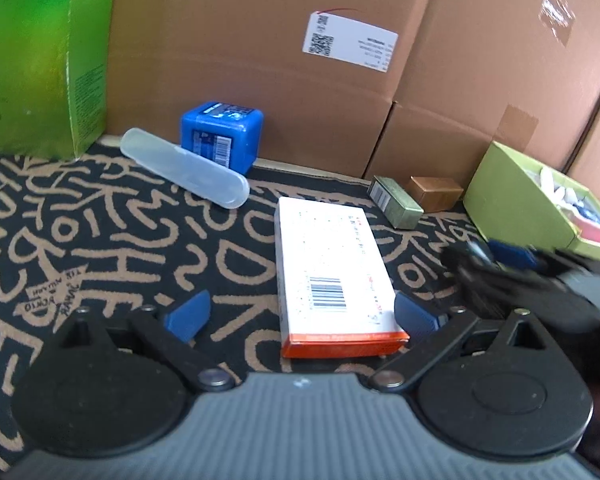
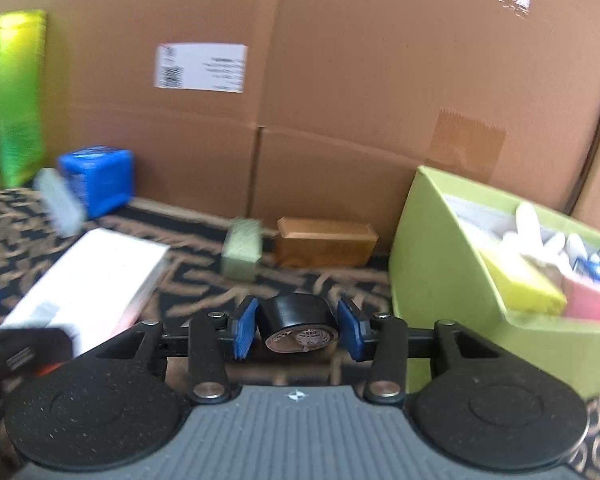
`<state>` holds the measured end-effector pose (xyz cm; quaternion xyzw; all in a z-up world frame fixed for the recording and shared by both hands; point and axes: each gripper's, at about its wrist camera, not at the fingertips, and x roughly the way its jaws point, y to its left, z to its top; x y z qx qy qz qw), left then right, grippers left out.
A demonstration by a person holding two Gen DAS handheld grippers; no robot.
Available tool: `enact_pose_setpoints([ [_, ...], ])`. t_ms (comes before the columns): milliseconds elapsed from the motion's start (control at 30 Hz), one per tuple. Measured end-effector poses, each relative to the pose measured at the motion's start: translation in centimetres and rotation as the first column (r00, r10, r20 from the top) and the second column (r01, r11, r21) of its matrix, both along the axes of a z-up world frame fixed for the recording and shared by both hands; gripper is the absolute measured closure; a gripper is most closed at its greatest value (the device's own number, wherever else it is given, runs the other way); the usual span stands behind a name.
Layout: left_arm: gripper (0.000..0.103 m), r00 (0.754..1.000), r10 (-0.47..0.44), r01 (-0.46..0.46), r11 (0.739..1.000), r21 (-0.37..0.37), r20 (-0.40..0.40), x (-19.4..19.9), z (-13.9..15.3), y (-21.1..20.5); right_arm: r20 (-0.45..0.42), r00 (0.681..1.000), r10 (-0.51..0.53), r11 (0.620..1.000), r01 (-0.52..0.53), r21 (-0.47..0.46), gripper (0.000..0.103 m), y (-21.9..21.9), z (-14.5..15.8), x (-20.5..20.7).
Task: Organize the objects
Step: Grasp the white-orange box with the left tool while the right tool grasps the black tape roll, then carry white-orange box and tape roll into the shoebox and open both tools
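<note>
My right gripper point(image 2: 297, 330) is shut on a black tape roll point(image 2: 298, 320) and holds it above the patterned mat, left of the light green bin point(image 2: 440, 264). My left gripper point(image 1: 302, 314) is open, its blue pads on either side of the near end of a white and orange box point(image 1: 328, 268) that lies flat on the mat; the box also shows in the right wrist view point(image 2: 88, 280). The right gripper shows blurred in the left wrist view point(image 1: 512, 276), near the bin point(image 1: 516, 200).
A blue cube box point(image 1: 222, 136), a clear plastic case point(image 1: 184, 172), a small olive box point(image 1: 396, 202) and a brown box point(image 1: 436, 192) lie along the big cardboard cartons point(image 1: 260, 60). A tall green box point(image 1: 40, 60) stands at the left. The bin holds several items.
</note>
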<state>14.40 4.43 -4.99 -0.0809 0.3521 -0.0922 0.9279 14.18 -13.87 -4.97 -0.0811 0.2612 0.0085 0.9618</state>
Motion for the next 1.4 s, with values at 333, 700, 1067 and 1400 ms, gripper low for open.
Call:
enact_pose_setpoints([
  [333, 0.043, 0.992, -0.122, 0.122, 0.992, 0.014, 0.022, -1.5, 0.3, -1.4, -0.039, 0.999, -0.030, 0.946, 0.041, 0.320, 0.055, -4.0, -0.6, -12.6],
  [700, 0.010, 0.994, -0.104, 0.104, 0.994, 0.024, 0.027, -7.1, 0.7, -2.6, -0.042, 0.998, -0.038, 0.942, 0.050, 0.330, 0.053, -5.8, -1.5, -17.3],
  [1067, 0.013, 0.998, -0.044, 0.053, 0.982, 0.182, -0.053, 0.3, -0.5, -6.6, -0.027, 0.999, -0.037, 0.946, 0.044, 0.320, 0.048, -6.0, -1.7, -18.2],
  [1400, 0.031, 0.970, -0.239, 0.244, 0.949, 0.198, -0.050, -5.9, 0.0, -6.8, -0.026, 0.999, -0.026, 0.953, 0.033, 0.303, 0.049, -6.2, -1.6, -17.4],
])
